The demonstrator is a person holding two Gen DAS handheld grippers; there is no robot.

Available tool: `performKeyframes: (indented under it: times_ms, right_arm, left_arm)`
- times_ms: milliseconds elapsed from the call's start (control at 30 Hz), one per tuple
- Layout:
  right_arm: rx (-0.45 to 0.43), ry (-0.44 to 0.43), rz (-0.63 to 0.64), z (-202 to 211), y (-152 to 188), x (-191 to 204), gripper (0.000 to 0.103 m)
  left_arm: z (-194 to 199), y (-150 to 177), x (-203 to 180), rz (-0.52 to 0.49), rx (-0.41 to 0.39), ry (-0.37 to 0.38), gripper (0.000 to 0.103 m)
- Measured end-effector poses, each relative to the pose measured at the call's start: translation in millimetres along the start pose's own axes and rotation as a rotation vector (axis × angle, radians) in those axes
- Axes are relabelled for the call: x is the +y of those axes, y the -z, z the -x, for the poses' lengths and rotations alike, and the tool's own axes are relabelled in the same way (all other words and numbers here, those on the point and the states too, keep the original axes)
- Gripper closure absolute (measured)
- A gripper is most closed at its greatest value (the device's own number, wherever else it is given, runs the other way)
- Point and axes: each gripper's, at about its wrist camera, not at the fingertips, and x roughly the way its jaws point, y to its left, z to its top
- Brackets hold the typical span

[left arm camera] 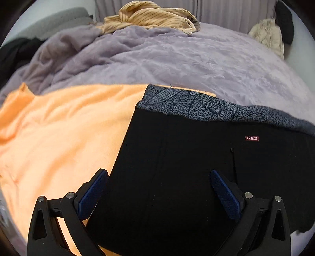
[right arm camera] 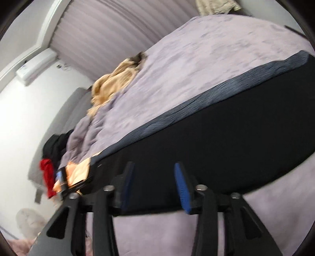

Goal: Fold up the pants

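We see the black pants (left arm camera: 177,167) lying spread on the lilac blanket (left arm camera: 177,59) that covers the bed, their grey patterned waistband (left arm camera: 196,106) along the far edge and a small red "FASHION" label (left arm camera: 251,138) on the black cloth. One end of the pants overlaps an orange garment (left arm camera: 59,137) that lies beside them on the blanket. Our left gripper (left arm camera: 159,173) hangs over the pants with its blue-padded fingers wide apart and nothing clamped between them; one finger (left arm camera: 94,189) stands at the border of the black cloth and the orange garment. Our right gripper (right arm camera: 154,167) also has its jaws apart, with the near edge of the pants in front of the pads; we see no cloth pinched there. At the far side of the bed a tan striped garment (left arm camera: 149,17) lies crumpled, and in the right wrist view a red cloth (right arm camera: 47,171) shows at the bed's edge beside dark clothing (right arm camera: 55,145), under a wall air conditioner (right arm camera: 35,65).
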Motion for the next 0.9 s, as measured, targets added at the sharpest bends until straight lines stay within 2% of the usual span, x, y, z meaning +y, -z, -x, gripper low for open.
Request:
performKeyframes:
  times_ms: [67, 100, 167, 233, 333, 500, 567, 600, 700, 800, 833, 900]
  right_arm:
    - [0.110, -0.103, 0.014, -28.4, 28.9, 28.5, 0.034]
    - [0.156, -0.124, 0.010, -41.4, 39.3, 36.3, 0.036]
    - [0.231, -0.146, -0.025, -68.5, 59.9, 45.0, 0.042]
    - [0.260, -0.141, -0.098, -87.2, 69.0, 40.0, 0.046]
    - [0.248, -0.174, -0.232, -97.8, 71.4, 21.5, 0.052]
    - [0.221, -0.161, -0.265, -106.3, 64.4, 15.3, 0.053]
    - [0.222, -0.145, -0.270, -114.3, 61.0, 22.9, 0.084]
    - [0.218, -0.111, -0.249, -113.6, 57.6, 28.9, 0.094]
    - [0.189, -0.044, -0.150, -98.3, 52.6, 52.4, 0.094]
    - [0.246, 0.084, -0.130, -107.0, 68.4, 39.7, 0.096]
    - [0.257, 0.073, -0.166, -110.1, 75.8, 30.0, 0.096]
    - [0.252, -0.008, -0.206, -102.3, 79.8, 24.6, 0.095]
  left_arm:
    - [-11.3, -1.0, 5.3, 0.047, 0.002, 0.055, 0.000]
    - [-12.8, -1.6, 4.6, 0.048, -0.001, 0.061, 0.000]
    - [-11.5, -2.5, -0.3, 0.023, -0.011, 0.047, 0.000]
    - [-11.4, -3.6, -4.2, -0.007, -0.028, 0.034, 0.000]
    - [-8.8, 0.2, -3.1, -0.005, -0.044, 0.048, 0.000]
    - [-5.0, 5.7, -0.9, -0.002, -0.070, 0.055, 0.000]
    - [-5.2, 5.5, -0.5, 0.001, -0.071, 0.056, 0.000]
    - [-5.3, 5.6, -0.5, 0.002, -0.071, 0.057, 0.000]
    - [-5.2, 5.7, -0.7, 0.001, -0.074, 0.056, 0.000]
    - [-5.0, 6.5, -0.4, 0.001, -0.082, 0.055, 0.000]
    - [-3.8, 6.4, -1.1, 0.000, -0.082, 0.050, 0.000]
    - [6.4, 4.0, -4.3, -0.003, -0.076, 0.018, 0.000]
